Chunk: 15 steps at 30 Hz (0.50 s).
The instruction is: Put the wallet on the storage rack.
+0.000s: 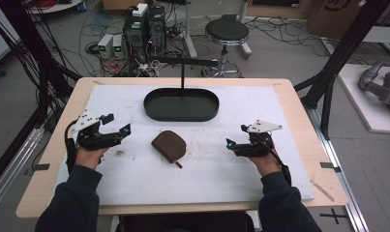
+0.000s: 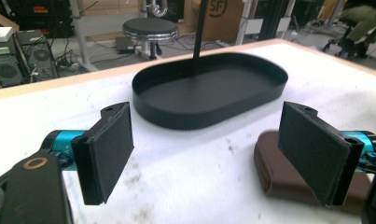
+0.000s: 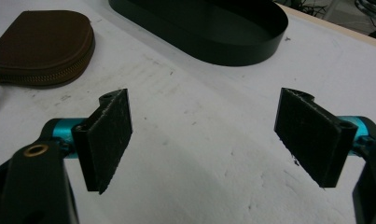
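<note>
Brown zip pouch (image 1: 169,145) lies mid-worktop, just short of the black tray (image 1: 181,114) toward the far edge, not yet grasped. Left gripper (image 1: 116,124) and right gripper (image 1: 235,137) both wide open, empty, flanking it. Pickup and placing remain, I judge.

A light wooden tabletop (image 1: 299,104) carries a white mat (image 1: 212,164); on the mat lie a brown zippered pouch (image 1: 169,145) and a black oval tray (image 1: 181,105)

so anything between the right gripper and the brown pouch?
Nothing. In the high view, bare white table top separates the right gripper from the brown pouch; the right gripper view shows the same.
</note>
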Available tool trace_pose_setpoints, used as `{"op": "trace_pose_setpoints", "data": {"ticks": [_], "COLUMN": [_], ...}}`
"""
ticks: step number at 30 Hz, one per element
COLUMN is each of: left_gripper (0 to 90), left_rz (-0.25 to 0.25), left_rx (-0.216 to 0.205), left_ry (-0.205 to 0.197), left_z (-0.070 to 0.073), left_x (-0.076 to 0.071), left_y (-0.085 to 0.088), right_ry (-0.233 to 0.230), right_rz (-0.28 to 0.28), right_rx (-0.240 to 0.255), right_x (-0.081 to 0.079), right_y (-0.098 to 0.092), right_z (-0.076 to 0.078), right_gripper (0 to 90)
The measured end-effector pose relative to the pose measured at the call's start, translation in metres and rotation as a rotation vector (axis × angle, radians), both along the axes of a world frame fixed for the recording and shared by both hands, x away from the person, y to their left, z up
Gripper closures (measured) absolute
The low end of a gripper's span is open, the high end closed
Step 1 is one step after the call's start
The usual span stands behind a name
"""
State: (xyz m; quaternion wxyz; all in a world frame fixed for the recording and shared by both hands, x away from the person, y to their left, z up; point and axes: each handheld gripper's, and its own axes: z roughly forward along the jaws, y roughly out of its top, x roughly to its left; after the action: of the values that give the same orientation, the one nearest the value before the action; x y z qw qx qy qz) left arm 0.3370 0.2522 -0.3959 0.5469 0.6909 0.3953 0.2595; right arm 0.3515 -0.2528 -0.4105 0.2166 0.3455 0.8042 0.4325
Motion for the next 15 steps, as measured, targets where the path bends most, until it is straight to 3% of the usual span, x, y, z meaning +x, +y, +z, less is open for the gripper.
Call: {"op": "trace_pose_setpoints", "data": {"ticks": [8,15], "left_gripper": [18.4,18.4], "left_rz": [0.069,0.107], "left_rx": [0.042,0.031], "left_ry": [0.004,0.030], "left_z": [-0.008,-0.019], "left_x": [-0.019,-0.023], "left_y": [0.015,0.025], "right_ry": [-0.009,-0.013], "right_rz": [0.060,0.124], "right_rx": [-0.032,-0.063], "right_x": [-0.007,-0.011], "right_y": [0.032,0.064], "right_z": [0.002,0.001], "right_gripper": [19.3,19.3]}}
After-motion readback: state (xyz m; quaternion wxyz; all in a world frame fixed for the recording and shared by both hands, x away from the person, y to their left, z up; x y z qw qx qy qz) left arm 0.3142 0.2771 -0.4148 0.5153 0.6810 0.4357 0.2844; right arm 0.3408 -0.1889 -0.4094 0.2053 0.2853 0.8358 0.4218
